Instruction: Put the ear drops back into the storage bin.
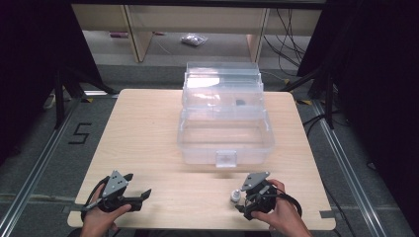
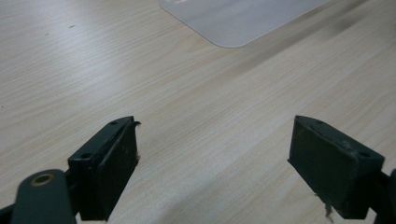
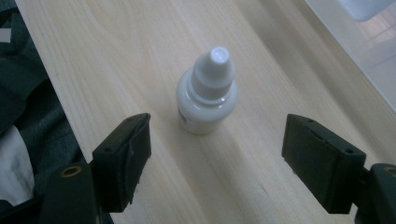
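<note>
A small white dropper bottle (image 3: 207,93) stands upright on the wooden table (image 1: 148,133), near its front edge at the right (image 1: 235,196). My right gripper (image 3: 217,123) is open, its jaws wide apart on either side of the bottle and a little short of it, touching nothing. In the high view the right gripper (image 1: 241,200) sits just right of the bottle. My left gripper (image 1: 140,185) rests at the front left, and its view shows the left gripper (image 2: 215,126) open over bare wood.
A clear plastic box (image 1: 225,140) with its lid raised stands at the middle back of the table; a small dark item (image 1: 240,102) lies in its upper tray. The box's corner (image 2: 233,23) lies ahead of the left gripper. Dark clothing (image 3: 23,93) borders the table edge.
</note>
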